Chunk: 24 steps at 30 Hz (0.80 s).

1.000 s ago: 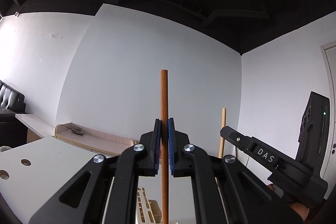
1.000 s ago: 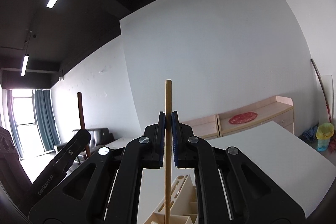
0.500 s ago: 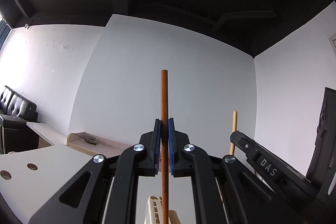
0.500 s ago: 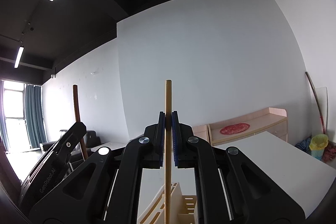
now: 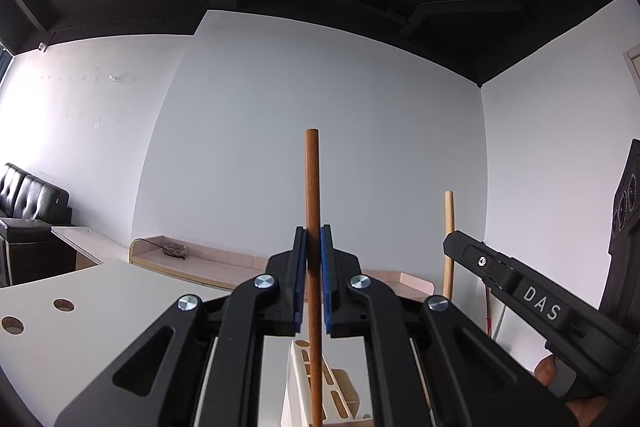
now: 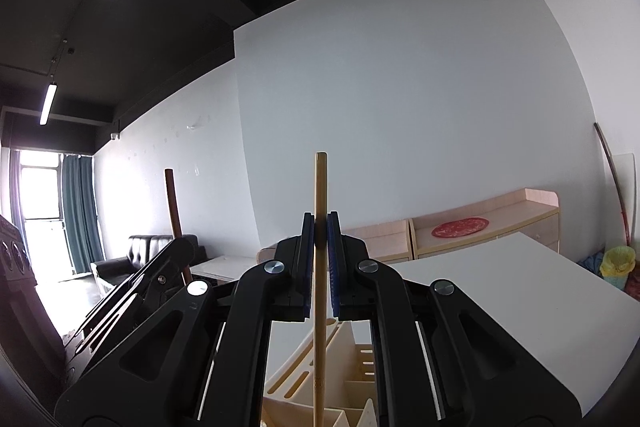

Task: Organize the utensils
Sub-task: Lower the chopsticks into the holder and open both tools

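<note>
White table [image 6: 500, 291] spans the lower part of both wrist views; in the left view its near-left corner has two round holes [image 5: 63, 304]. Past it, low pale cabinets [image 6: 480, 239] run along the white wall, one with a red disc [image 6: 460, 227] on top. Black sofa [image 5: 32, 199] sits at far left of the left view, also visible in the right view near the curtained window [image 6: 76, 211].

Cream slotted rack [image 6: 360, 367] stands on the table directly below both grippers, only partly visible between the gripper arms; in the left view it shows as a pale slotted wall [image 5: 320, 383].

Left gripper [image 5: 314, 279]: blue pads clamped on a dark brown stick [image 5: 312, 211], held upright, top end well above the pads, lower end running down in front of the rack and out of frame. Cannot tell if the tip is inside a slot.

Right gripper [image 6: 320, 263]: pads pinched on a light bamboo stick [image 6: 321, 187], also upright, lower part passing down in front of the rack's compartments and off frame. Cannot tell which compartment.

Each gripper sees the other: right gripper body marked "DAS" at right of the left view with the pale stick rising from it, and a hand [image 5: 548, 371] partly visible under it. Grippers are side by side, near each other, not touching.
</note>
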{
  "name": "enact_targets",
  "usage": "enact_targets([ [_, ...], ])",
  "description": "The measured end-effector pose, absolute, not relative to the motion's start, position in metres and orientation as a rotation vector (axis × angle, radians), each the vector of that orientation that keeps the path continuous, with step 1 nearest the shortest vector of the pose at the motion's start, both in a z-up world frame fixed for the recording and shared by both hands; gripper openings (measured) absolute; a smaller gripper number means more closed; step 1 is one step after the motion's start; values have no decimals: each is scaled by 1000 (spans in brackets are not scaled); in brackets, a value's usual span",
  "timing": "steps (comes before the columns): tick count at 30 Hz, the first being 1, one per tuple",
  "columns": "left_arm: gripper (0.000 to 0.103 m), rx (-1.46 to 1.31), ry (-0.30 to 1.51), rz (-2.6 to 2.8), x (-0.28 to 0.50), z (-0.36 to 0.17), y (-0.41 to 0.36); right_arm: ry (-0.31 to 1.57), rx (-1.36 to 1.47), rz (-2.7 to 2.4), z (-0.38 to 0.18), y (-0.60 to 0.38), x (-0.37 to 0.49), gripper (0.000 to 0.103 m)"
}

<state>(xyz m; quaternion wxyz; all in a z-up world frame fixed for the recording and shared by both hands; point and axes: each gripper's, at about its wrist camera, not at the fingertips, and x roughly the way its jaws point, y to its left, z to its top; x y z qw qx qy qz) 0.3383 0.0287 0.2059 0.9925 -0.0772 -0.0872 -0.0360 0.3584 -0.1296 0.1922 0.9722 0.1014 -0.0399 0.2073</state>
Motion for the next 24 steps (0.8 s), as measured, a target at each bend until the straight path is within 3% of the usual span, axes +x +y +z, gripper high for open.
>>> enact_targets([
  [17, 10, -46, -9, -73, 345, 191, 25, -16, 169, 483, 156, -131, 343, 6],
  [21, 28, -33, 9, -55, 343, 189, 26, 18, 139, 471, 155, -127, 341, 7],
  [24, 30, -24, 34, -53, 342, 190, 25, 49, 138, 461, 154, -124, 341, 9],
])
